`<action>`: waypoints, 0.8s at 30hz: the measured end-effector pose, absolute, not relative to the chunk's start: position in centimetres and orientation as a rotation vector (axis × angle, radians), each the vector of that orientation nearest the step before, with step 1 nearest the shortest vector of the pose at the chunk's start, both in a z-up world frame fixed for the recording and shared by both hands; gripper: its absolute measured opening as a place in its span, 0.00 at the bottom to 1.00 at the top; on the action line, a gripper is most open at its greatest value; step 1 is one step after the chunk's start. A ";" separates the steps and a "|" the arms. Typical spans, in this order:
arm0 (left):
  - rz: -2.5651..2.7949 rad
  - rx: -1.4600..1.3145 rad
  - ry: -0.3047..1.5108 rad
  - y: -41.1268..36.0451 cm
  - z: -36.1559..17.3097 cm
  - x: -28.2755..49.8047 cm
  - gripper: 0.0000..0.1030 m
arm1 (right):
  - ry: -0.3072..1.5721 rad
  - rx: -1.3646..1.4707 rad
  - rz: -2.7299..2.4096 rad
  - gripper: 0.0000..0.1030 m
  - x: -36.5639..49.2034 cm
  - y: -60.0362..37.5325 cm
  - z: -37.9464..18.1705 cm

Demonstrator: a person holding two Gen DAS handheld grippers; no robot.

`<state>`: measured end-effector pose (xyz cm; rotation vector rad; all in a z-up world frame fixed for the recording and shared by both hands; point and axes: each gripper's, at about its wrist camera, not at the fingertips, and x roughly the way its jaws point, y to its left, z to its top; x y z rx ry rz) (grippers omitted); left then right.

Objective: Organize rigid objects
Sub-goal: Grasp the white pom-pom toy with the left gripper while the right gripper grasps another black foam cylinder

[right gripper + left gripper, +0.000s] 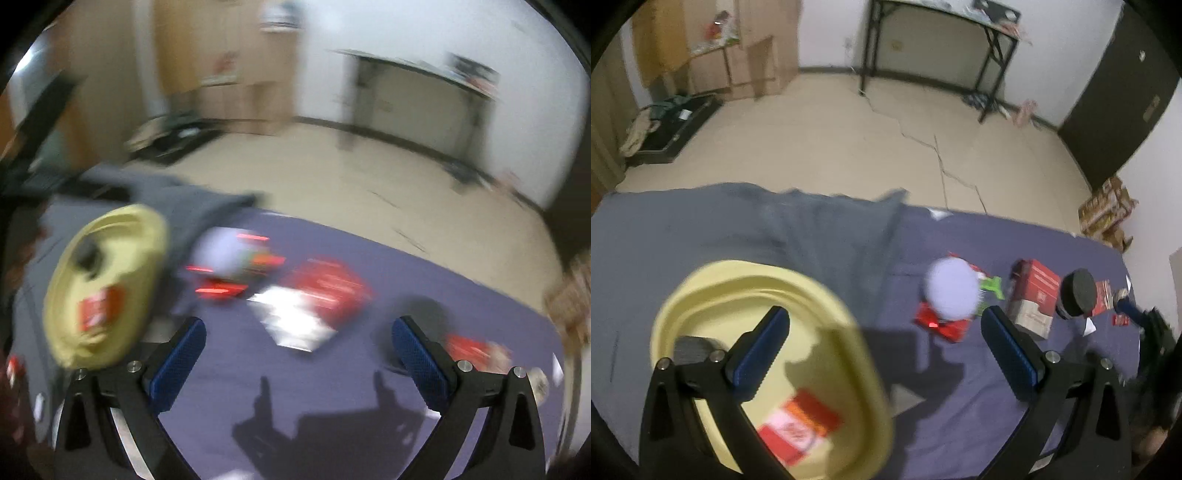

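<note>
Clutter on a purple cloth (960, 387), spread over a flat surface: a red-and-white carton (1032, 299), a round dark-topped container (1078, 293) just beside it, a pale round lid (951, 290) over flat red packets (942, 325), something green (991, 288) tucked behind. Grey fabric (775, 221), crumpled, draped across the cloth's far edge. Yellow plastic tray (849, 332), smooth, oval, raised rim, at the left; inside, a red-and-orange flat packet (798, 424) and a dark grey block (694, 349), partly hidden by a black finger.

Left gripper (884, 343) spread wide, blue ribbed pads (1010, 354) bare, nothing between; one finger over the tray, the other over open cloth. Right gripper (297, 354) likewise spread wide and empty, over bare cloth near the carton (317, 302).

Left wrist view fairly sharp: cracked beige floor (886, 147), black-framed table (942, 44) by the wall, dark door, cardboard boxes. Right wrist view heavily smeared; tray (110, 258) and packet (99, 306) recognisable, smaller items on the right too blurred to name, gripper shadows plain on the cloth (351, 398).
</note>
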<state>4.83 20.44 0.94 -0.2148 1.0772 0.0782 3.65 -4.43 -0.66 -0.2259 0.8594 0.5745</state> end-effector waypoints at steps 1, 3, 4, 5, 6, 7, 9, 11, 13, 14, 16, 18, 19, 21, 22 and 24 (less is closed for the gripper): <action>0.072 -0.209 1.096 19.4 0.4 5.6 1.00 | 0.871 -0.205 0.540 1.00 4.6 -5.8 -1.3; 0.057 -0.198 1.123 17.7 -0.8 7.2 1.00 | 0.906 -0.187 0.486 1.00 6.3 -8.0 -3.2; 0.055 -0.191 1.130 17.1 -1.3 7.4 1.00 | 0.919 -0.188 0.479 1.00 6.6 -8.3 -3.9; 0.054 -0.185 1.134 16.6 -1.7 7.9 1.00 | 0.926 -0.188 0.476 1.00 7.1 -8.4 -4.6; 0.053 -0.175 1.143 16.1 -2.2 8.6 1.00 | 0.932 -0.180 0.475 1.00 7.5 -8.5 -5.5; 0.055 -0.156 1.158 15.6 -3.0 9.4 1.00 | 0.937 -0.174 0.477 1.00 7.9 -8.3 -5.9; 0.064 -0.131 1.177 15.3 -4.1 10.4 1.00 | 0.940 -0.177 0.470 1.00 9.0 -7.6 -6.9; 0.082 -0.103 1.201 15.2 -5.7 11.5 1.00 | 0.939 -0.170 0.476 1.00 10.0 -7.5 -7.6; 0.113 -0.076 1.215 14.9 -7.0 12.0 1.00 | 0.933 -0.159 0.499 1.00 10.5 -7.5 -7.6; 0.106 -0.087 1.206 15.0 -7.4 12.2 1.00 | 0.925 -0.161 0.508 1.00 11.0 -7.7 -8.0; 0.085 -0.117 1.192 15.0 -8.0 12.4 0.98 | 0.911 -0.192 0.512 1.00 11.4 -8.1 -8.2; 0.089 -0.124 1.183 14.9 -8.2 12.7 0.82 | 0.913 -0.207 0.506 0.99 12.0 -7.7 -9.3; 0.077 -0.135 1.176 14.8 -8.2 12.7 0.60 | 0.907 -0.203 0.507 0.96 12.2 -7.7 -9.4; 0.047 -0.171 1.186 14.8 -8.3 12.8 0.48 | 0.891 -0.194 0.519 0.79 12.3 -7.7 -9.5; 0.045 -0.183 1.189 14.7 -8.2 12.9 0.48 | 0.889 -0.194 0.527 0.69 12.4 -7.5 -9.6; 0.038 -0.187 1.196 14.8 -7.9 12.8 0.47 | 0.888 -0.206 0.543 0.67 12.2 -7.4 -9.7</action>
